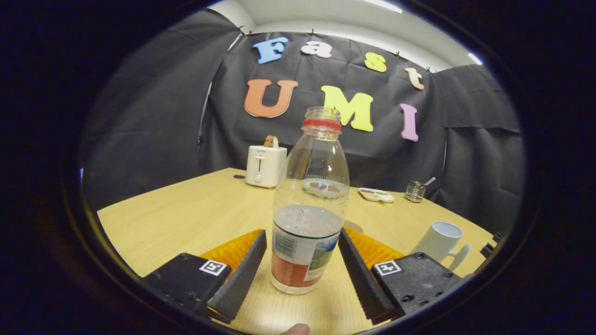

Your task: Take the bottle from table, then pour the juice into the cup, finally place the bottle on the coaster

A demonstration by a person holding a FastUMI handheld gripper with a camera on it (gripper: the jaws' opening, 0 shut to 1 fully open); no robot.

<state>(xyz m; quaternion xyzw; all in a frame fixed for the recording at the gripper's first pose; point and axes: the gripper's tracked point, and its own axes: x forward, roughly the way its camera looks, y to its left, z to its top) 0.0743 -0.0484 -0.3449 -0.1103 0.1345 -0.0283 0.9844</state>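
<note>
Bottle upright on table, uncapped, between the fingers of gripper; whether they grip it cannot be told. Cup near right; toaster far.

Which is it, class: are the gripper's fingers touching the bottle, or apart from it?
Apart. The gripper view shows the bottle standing between the open gripper fingers, with bare table visible on each side between finger and bottle.

Between the fingers of the hand-held gripper stands a clear bottle with a red neck ring and a red-and-white label. The counter is pale wood-grain. Beyond, a white toaster; to the right, a pale blue-white cup.
</note>
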